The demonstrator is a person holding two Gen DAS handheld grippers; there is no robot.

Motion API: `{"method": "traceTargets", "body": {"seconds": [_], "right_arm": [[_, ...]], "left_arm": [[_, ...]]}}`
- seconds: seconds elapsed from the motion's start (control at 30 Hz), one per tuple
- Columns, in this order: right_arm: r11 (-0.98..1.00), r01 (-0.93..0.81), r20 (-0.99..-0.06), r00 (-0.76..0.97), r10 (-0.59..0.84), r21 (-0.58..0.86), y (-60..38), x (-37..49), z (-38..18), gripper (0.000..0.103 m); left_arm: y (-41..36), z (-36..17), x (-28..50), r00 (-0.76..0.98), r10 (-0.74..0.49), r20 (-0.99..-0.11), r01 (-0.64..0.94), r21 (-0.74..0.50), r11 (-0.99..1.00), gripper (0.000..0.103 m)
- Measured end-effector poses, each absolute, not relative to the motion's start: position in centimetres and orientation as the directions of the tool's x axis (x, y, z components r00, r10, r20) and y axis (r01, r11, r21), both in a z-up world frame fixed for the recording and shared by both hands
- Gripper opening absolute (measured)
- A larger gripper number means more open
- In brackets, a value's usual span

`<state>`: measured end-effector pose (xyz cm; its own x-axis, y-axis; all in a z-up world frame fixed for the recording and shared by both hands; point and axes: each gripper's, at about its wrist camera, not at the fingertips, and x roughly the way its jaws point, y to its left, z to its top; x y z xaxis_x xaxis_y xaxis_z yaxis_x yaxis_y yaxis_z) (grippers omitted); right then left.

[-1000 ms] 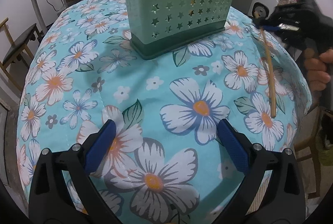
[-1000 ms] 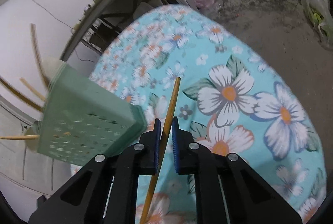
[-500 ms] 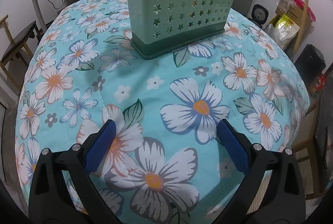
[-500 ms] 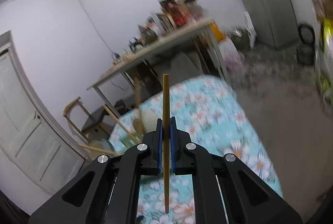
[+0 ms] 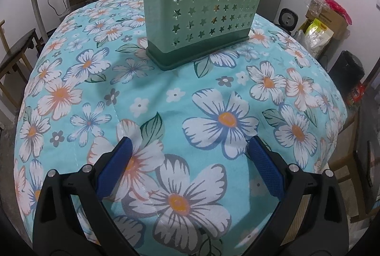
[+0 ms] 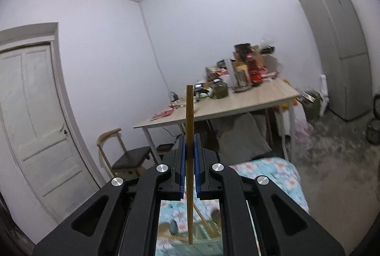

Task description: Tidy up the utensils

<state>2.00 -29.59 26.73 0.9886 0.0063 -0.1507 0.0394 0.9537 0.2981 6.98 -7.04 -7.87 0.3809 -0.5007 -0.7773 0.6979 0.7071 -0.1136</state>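
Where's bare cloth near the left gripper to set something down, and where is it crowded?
Free: the floral cloth between the open left gripper and the green holder, and the patches left and right of the holder. Crowded: inside the holder, where utensils already stand below the chopstick in the right gripper.

One green star-punched utensil caddy (image 5: 201,11) is standing at the top centre of the left wrist view, on one floral tablecloth (image 5: 166,101); two grippers are showing, the left gripper (image 5: 187,156) at the bottom of that frame and the right gripper (image 6: 189,156) at the lower centre of its own view. One wooden chopstick (image 6: 189,127) is running up the middle of the right frame. One white door (image 6: 30,113) is showing at left, one wooden table (image 6: 237,106) at centre, one chair (image 6: 125,156) below it and one grey refrigerator (image 6: 339,46) at upper right.
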Motion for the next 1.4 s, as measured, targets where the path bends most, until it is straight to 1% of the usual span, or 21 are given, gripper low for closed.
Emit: {"method": "traceTargets", "body": {"seconds": [0.13,0.27,0.5,0.6,0.73,0.77,0.83,0.87,0.97,1.0,1.07,1.17,1.27,1.3,1.37,1.4], "right_arm": [[0.955,0.008,-0.176,0.983,0.047,0.297,-28.4,5.9,26.2,0.007],[0.951,0.002,-0.23,0.971,0.072,0.309,-27.9,9.5,24.0,0.007],[0.947,0.014,-0.314,0.945,0.092,0.321,-27.3,12.9,20.0,0.007],[0.951,0.015,-0.36,0.927,0.103,0.309,-26.7,14.1,17.8,0.007],[0.963,0.027,-0.453,0.885,0.102,0.27,-25.9,14.9,14.3,0.009],[0.964,0.033,-0.472,0.876,0.099,0.263,-25.9,14.8,13.7,0.011],[0.96,0.036,-0.485,0.868,0.108,0.278,-26.3,14.1,12.9,0.032],[0.959,0.041,-0.481,0.87,0.103,0.279,-26.4,13.7,12.9,0.035],[0.955,0.053,-0.453,0.887,0.089,0.292,-27.1,11.3,13.3,0.039],[0.953,0.058,-0.446,0.891,0.086,0.299,-27.3,10.6,13.4,0.043],[0.946,0.067,-0.429,0.9,0.079,0.316,-27.9,8.9,13.6,0.044],[0.94,0.103,-0.403,0.914,0.039,0.325,-28.6,5.2,13.5,0.051],[0.934,0.148,-0.402,0.916,-0.006,0.325,-29.1,1.7,12.8,0.063],[0.932,0.16,-0.406,0.914,-0.015,0.326,-29.2,0.9,12.5,0.069],[0.925,0.199,-0.425,0.904,-0.046,0.323,-29.2,-1.3,11.4,0.074],[0.923,0.216,-0.434,0.899,-0.061,0.318,-29.2,-2.0,11.0,0.078]], "left_arm": [[-6.7,-7.8,7.0,0.371,-0.52,-0.769,0.703,-0.134,0.699,0.095],[-6.5,-7.9,7.0,0.367,-0.535,-0.761,0.71,-0.143,0.69,0.095],[-6.5,-8.0,6.9,0.37,-0.54,-0.756,0.717,-0.137,0.684,0.095],[-6.5,-8.0,7.0,0.371,-0.54,-0.755,0.715,-0.139,0.685,0.095],[-6.6,-8.0,6.9,0.378,-0.532,-0.758,0.714,-0.127,0.689,0.095],[-6.7,-8.0,6.9,0.38,-0.529,-0.759,0.714,-0.123,0.689,0.095],[-6.7,-8.1,6.8,0.383,-0.524,-0.761,0.715,-0.116,0.69,0.095],[-6.8,-8.1,6.8,0.384,-0.522,-0.762,0.714,-0.113,0.691,0.095],[-7.0,-8.1,6.8,0.389,-0.514,-0.764,0.71,-0.107,0.696,0.095],[-7.0,-8.1,6.8,0.392,-0.511,-0.765,0.708,-0.104,0.699,0.095],[-7.1,-8.1,6.7,0.397,-0.504,-0.767,0.704,-0.097,0.703,0.095],[-7.3,-8.1,6.7,0.403,-0.494,-0.77,0.7,-0.089,0.709,0.095],[-7.3,-8.2,6.7,0.408,-0.49,-0.77,0.699,-0.082,0.71,0.095],[-7.3,-8.1,6.7,0.408,-0.489,-0.771,0.7,-0.08,0.71,0.095],[-7.4,-8.1,6.6,0.411,-0.483,-0.773,0.704,-0.068,0.707,0.095],[-7.4,-8.1,6.6,0.41,-0.483,-0.774,0.704,-0.068,0.707,0.095]]}}
